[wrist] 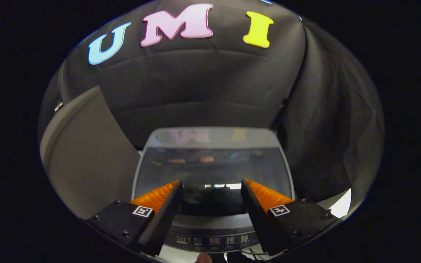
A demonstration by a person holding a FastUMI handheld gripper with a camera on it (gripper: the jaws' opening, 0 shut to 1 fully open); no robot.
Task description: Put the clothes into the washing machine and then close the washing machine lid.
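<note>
A top-loading washing machine (214, 219) stands straight ahead, below my fingers. Its dark glass lid (214, 164) looks to be lying flat over the tub, and it mirrors the booth wall. My gripper (212, 181) is open and hovers over the lid's near half, with nothing between the fingers. The control panel (214, 241), with its buttons and small display, runs along the machine's front edge between the finger bases. What lies under the glass is too dark to make out.
A large grey flat panel (86, 157) leans just left of the machine. Black cloth hangs behind the machine and folds around its right side (327, 138). A bright white patch (342, 204) lies low beyond the right finger.
</note>
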